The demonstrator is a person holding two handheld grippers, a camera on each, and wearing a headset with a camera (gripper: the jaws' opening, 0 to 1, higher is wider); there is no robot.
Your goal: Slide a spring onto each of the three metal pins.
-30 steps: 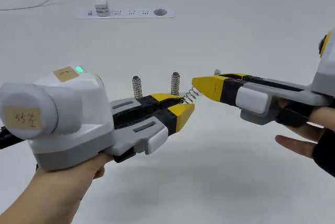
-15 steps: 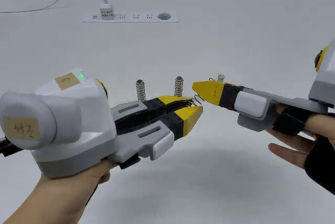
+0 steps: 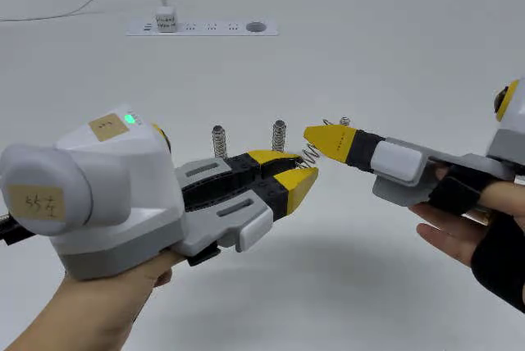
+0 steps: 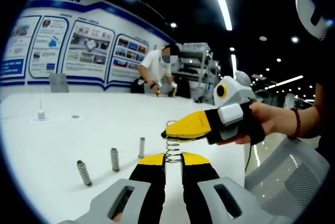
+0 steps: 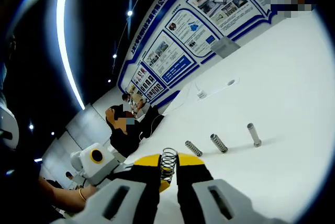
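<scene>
Left gripper (image 3: 302, 172) and right gripper (image 3: 310, 133), jaws narrow, each pinch an end of one spring (image 3: 311, 152) (bare pin (image 4: 141, 147) beside two sprung pins (image 4: 114, 159))

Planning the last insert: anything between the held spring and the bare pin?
Nothing visible. In the right gripper view, open table lies between the spring and the bare pin.
</scene>
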